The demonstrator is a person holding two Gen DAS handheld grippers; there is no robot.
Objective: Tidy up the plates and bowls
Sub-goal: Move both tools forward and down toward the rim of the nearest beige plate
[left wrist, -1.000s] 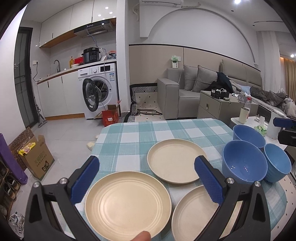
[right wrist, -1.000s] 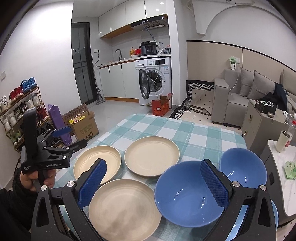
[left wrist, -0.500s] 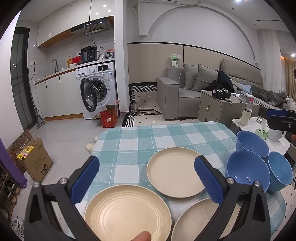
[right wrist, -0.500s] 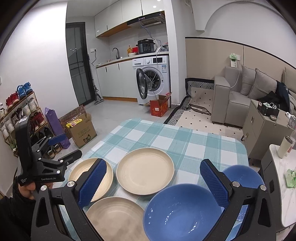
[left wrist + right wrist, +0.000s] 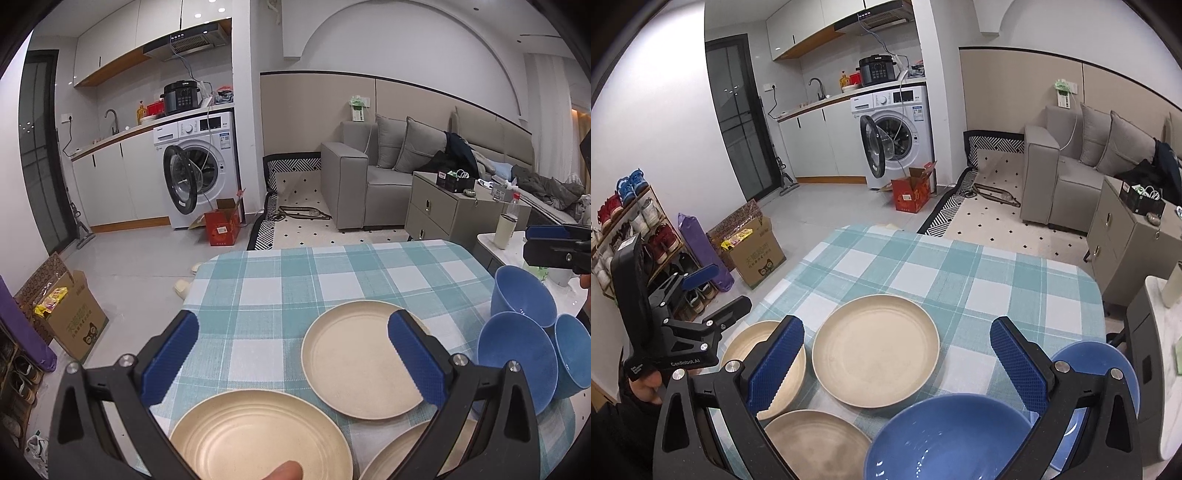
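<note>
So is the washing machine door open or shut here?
Open: the washing machine door stands swung out from the drum, in both views.

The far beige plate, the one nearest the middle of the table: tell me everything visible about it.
The far beige plate is round, matte cream, plastic-looking, with a flat centre and a low raised rim. It lies flat and upright, empty, on the checked tablecloth, touching nothing else. Two matching plates lie nearer the camera, apart from it, and the blue bowls stand to its right. Neither the left gripper nor the right gripper touches it; both are open above the table.
</note>
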